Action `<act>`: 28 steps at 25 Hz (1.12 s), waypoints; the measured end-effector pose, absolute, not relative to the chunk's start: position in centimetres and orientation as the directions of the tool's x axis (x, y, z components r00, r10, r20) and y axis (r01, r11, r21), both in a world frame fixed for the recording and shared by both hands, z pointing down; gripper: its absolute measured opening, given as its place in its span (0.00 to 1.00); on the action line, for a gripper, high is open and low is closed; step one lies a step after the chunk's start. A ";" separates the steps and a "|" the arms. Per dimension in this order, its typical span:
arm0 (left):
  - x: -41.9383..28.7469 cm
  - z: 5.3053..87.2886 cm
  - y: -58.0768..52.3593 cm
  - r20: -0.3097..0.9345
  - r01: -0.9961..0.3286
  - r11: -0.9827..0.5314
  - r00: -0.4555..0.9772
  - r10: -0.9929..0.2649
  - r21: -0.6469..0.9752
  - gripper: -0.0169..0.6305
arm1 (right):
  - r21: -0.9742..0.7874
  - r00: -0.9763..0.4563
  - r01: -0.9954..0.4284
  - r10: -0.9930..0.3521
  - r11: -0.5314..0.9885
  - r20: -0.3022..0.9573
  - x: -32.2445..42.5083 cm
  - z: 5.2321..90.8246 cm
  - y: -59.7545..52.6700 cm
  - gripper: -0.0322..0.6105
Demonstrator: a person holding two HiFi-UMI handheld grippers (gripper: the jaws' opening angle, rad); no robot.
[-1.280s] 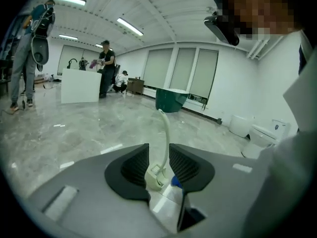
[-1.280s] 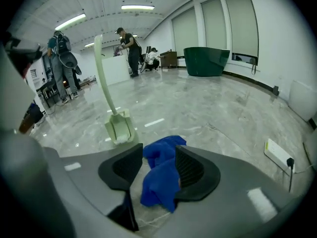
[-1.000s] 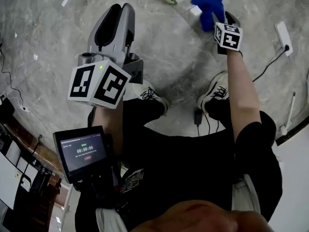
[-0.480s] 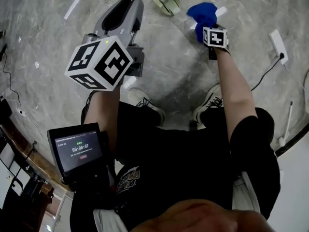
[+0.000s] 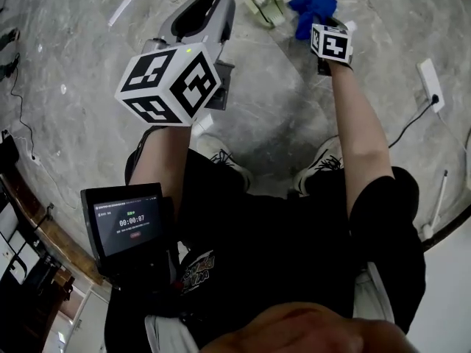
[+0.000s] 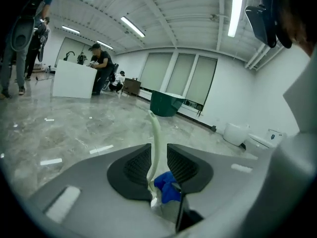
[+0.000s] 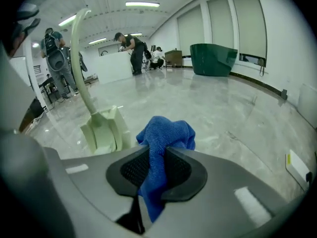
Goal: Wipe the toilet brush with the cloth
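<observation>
Right gripper view: a crumpled blue microfibre cloth (image 7: 166, 131) is bunching in the downward-tilted right claw (image 7: 157, 157), whose jaws have just been closing on it; the left claw (image 6: 159, 155) is gaping open.

Person wears a black short-sleeved cotton T-shirt (image 5: 302, 248) with pale chest print (image 5: 195, 271), and white lace-up sneakers (image 5: 321, 164) with dark trim.

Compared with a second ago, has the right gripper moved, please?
Yes: the right gripper has shifted left, closer to the toilet brush base, its jaws just closing on the blue cloth.
</observation>
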State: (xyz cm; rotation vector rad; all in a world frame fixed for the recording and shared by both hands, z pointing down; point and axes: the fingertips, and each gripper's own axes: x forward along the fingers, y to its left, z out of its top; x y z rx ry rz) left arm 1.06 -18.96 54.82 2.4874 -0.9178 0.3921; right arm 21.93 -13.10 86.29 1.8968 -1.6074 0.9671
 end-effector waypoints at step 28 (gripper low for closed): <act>2.2 54.4 -19.4 0.412 -0.654 -0.635 0.755 -0.511 0.412 0.18 | -0.214 -0.065 -0.976 -0.903 -0.030 0.425 19.0 70.6 -21.2 0.16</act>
